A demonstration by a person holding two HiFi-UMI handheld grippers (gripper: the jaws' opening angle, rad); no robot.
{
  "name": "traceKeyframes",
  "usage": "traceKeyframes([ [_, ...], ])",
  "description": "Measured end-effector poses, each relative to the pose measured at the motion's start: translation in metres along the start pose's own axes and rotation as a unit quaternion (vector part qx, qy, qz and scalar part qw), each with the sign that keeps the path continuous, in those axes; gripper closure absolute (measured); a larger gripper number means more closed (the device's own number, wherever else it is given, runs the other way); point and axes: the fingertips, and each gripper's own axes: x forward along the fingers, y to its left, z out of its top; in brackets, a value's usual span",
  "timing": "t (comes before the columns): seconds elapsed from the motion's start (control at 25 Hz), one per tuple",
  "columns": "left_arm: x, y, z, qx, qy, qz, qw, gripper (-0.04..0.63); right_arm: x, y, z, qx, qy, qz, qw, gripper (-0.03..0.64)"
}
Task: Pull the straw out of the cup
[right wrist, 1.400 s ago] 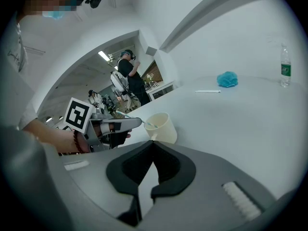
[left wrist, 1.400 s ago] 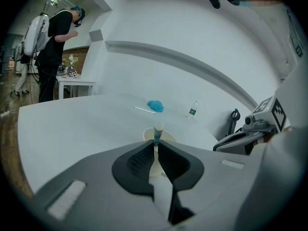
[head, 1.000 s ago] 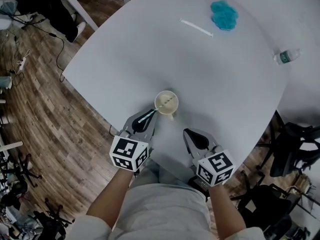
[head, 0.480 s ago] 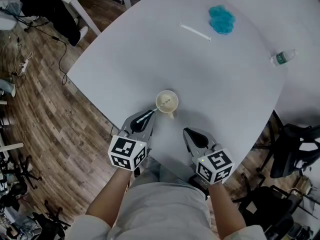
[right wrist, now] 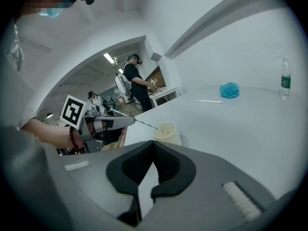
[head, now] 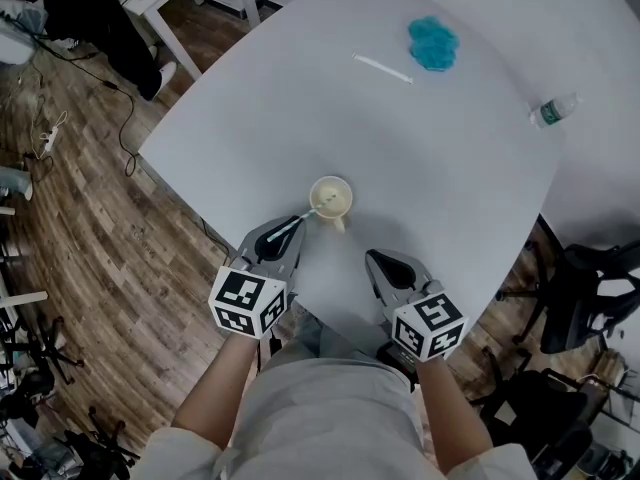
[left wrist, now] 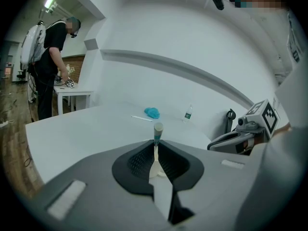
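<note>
Slanting from the cup (head: 331, 197) toward the table's near edge, the straw (head: 300, 220) is what we mark first. It is pale w/ teal stripes, its lower end sits inside the cup's mouth, and its upper part is pinched by the L gripper (head: 288, 230). In that gripper's own view we read the jaws as nearly together, pads pressing the straw from both sides (cup glimpsed below thru the gap). The cup, cream and upright, stands on the white table (head: 250, 118) near the person's edge. The R gripper (head: 383, 264) hangs near the cup, apart from it; its jaw tips meet w/ nothing between them. Toward the table's far side we note a second white straw (head: 382, 68) lying flat and a blue crumpled ball (head: 433, 44) just beside it. A water bottle (head: 550, 111) stands well apart at the right edge. Bkgd, L gripper view: a person (left wrist: 50, 57) stands at a small side table (left wrist: 72, 91).
</note>
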Motion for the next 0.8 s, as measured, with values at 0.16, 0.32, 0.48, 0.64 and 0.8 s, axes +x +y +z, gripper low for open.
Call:
traceKeyframes([
  [0.16, -0.008, -0.004, 0.004, 0.003, -0.007, 0.0, 1.0, 0.55, -0.006, 0.002, 0.0, -0.004, -0.004, 0.0, 1.0, 0.611],
  [0.32, -0.02, -0.007, 0.007, 0.003, -0.011, 0.0, 0.9999, 0.55, -0.012, 0.006, 0.002, -0.007, -0.01, -0.002, 1.0, 0.611],
  [0.48, -0.033, -0.009, 0.007, 0.001, -0.007, -0.004, 1.0, 0.55, -0.016, 0.011, 0.006, -0.01, -0.017, -0.001, 1.0, 0.611],
  [0.64, -0.048, -0.012, 0.006, -0.001, -0.005, -0.005, 1.0, 0.549, -0.021, 0.017, 0.008, -0.013, -0.023, 0.001, 1.0, 0.611],
  [0.8, -0.061, -0.019, 0.001, -0.005, -0.007, -0.008, 0.9999, 0.551, -0.027, 0.021, 0.009, -0.019, -0.028, 0.002, 0.999, 0.611],
])
